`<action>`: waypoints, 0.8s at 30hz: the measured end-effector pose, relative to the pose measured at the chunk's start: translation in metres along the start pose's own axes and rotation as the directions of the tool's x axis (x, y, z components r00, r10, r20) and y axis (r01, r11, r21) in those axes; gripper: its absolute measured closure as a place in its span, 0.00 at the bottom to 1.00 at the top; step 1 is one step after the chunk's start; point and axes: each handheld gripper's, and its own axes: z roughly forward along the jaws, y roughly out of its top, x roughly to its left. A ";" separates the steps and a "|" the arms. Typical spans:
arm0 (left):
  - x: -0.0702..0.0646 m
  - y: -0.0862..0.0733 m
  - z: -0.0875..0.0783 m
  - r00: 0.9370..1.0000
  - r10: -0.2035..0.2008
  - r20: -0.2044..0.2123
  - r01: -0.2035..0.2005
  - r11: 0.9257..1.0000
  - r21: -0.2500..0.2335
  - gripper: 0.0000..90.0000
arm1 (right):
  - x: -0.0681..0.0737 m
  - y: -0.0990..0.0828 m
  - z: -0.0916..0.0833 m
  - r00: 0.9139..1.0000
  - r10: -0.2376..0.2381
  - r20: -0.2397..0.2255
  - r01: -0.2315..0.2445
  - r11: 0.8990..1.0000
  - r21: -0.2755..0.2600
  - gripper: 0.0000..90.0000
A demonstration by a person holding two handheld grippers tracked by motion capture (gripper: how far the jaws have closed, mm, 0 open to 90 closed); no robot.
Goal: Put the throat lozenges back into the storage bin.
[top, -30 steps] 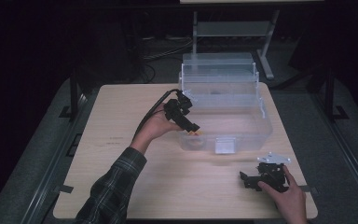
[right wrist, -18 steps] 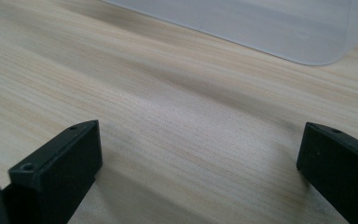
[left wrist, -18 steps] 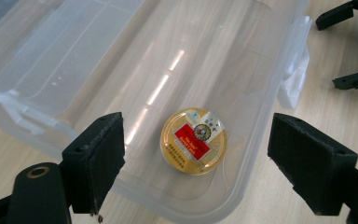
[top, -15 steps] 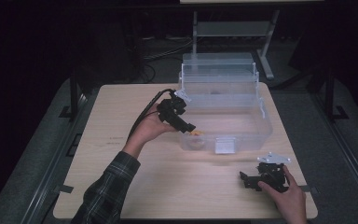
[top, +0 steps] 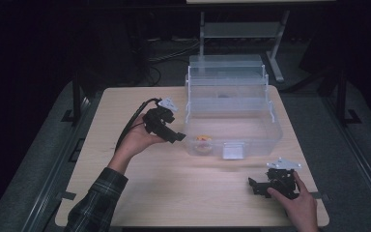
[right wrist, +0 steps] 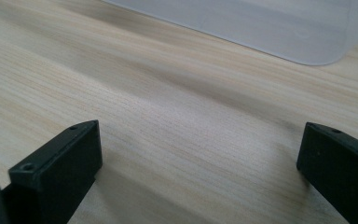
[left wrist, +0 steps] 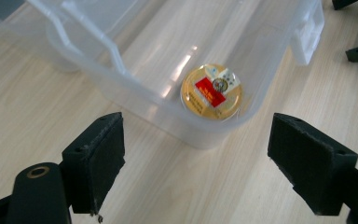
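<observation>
A clear plastic bin [top: 270,126] with its lid raised stands at the middle right of the wooden table. Inside, in the front left corner, lies a round gold tin [top: 203,139] with a red and white label [left wrist: 211,92]. My left gripper [top: 178,137] hovers just left of the bin's front corner, held in a hand, jaws wide open and empty [left wrist: 193,175]. My right gripper [top: 253,186] rests low over the table near the front right edge, jaws open with bare wood between them [right wrist: 198,170].
The bin's white front latch [top: 233,151] faces the person. A black cable [top: 128,125] trails from the left gripper toward the table's left. The table [top: 174,193] has bare wood in front of the bin. Dark floor and a metal stand lie beyond.
The left gripper has drawn back leftward, away from the bin, leaving the gold tin inside. The right gripper has stayed put.
</observation>
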 end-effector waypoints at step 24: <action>-0.021 -0.071 -0.022 0.996 -0.045 -0.075 0.044 0.999 -0.007 0.15 | 0.000 0.000 0.000 1.000 -0.002 0.000 0.002 1.000 0.000 0.00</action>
